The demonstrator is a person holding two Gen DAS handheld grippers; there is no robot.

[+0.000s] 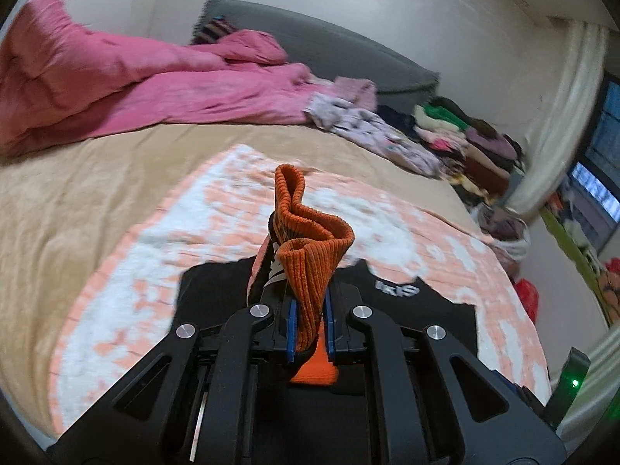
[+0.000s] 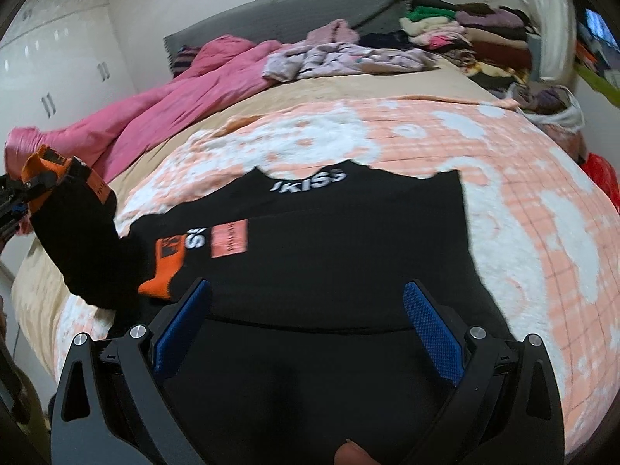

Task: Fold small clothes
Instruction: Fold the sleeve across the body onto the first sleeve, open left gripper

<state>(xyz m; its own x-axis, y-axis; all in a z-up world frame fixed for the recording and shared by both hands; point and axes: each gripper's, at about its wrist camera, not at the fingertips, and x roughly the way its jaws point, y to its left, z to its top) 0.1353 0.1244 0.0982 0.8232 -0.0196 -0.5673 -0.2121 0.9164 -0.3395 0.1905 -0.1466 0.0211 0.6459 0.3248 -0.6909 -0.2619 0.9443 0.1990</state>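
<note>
- Here your left claw tilts downward, clamped on the orange cuff of the black garment.
- Your right claw hangs wide open, empty, over that garment spread on the bed.

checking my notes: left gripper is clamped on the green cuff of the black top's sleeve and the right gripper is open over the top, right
Not quite: the cuff is orange, not green, as the left wrist view shows. The rest holds: the left gripper is clamped on that cuff, and the right gripper is open over the black top.
</note>
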